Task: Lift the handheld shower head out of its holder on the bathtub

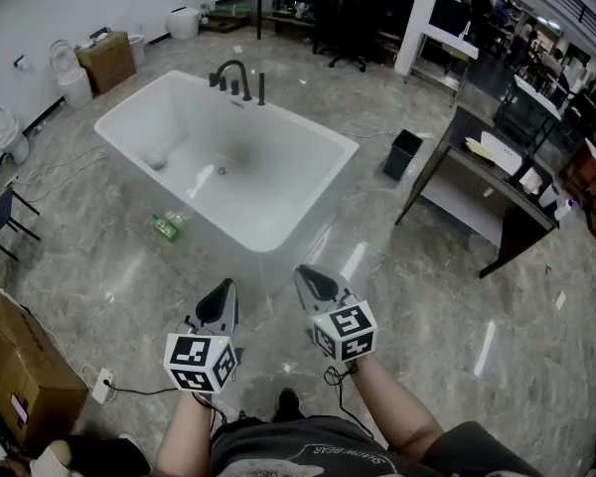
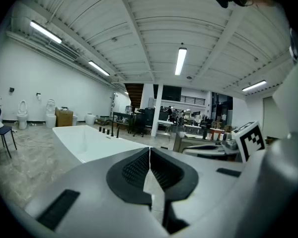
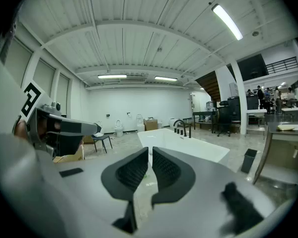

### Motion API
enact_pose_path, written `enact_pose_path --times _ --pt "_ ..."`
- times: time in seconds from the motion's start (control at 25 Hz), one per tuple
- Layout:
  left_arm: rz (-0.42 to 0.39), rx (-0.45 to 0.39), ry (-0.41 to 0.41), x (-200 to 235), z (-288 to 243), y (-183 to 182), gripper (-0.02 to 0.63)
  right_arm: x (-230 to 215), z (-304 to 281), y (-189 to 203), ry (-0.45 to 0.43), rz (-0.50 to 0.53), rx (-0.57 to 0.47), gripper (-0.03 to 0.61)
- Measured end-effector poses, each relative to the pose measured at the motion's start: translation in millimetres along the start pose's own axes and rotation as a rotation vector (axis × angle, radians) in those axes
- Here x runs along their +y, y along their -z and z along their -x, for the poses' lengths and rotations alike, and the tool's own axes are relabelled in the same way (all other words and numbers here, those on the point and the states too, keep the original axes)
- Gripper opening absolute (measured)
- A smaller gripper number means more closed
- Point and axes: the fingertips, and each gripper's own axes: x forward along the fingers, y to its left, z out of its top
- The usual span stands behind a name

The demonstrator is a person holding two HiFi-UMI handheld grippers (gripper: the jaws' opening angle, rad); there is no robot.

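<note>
A white freestanding bathtub point(image 1: 274, 247) stands on the grey floor ahead of me. At its far rim is a black fitting set: a curved spout point(image 1: 232, 72) and a slim upright handheld shower head point(image 1: 261, 89) in its holder. Both grippers hang low and close to my body, well short of the tub. My left gripper point(image 1: 222, 296) is shut with nothing in it, and so is my right gripper point(image 1: 313, 281). In the left gripper view the left gripper point(image 2: 149, 155) points at the tub point(image 2: 89, 140). In the right gripper view the right gripper point(image 3: 150, 155) faces the tub point(image 3: 184, 145) and spout point(image 3: 181, 128).
A green bottle point(image 1: 166, 227) lies on the floor by the tub's left side. A black bin point(image 1: 402, 154) and a dark desk point(image 1: 487, 192) stand to the right. A cardboard box point(image 1: 20, 376) and a power strip point(image 1: 103, 386) sit at the near left. Toilets point(image 1: 74, 78) line the left wall.
</note>
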Motion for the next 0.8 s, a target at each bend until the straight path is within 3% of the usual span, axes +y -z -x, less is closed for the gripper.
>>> enact_pose_path --times 0.48,0.8 --pt "-0.008 -0.012 -0.001 8.7 28.6 3.7 0.015 36.1 1.2 -0.8 -0.015 0.001 -0.006 0.041" --pt "-0.018 -0.009 -0.012 -0.9 30.3 6.7 0.015 34.1 7.5 -1.6 -0.030 0.004 -0.023 0.041"
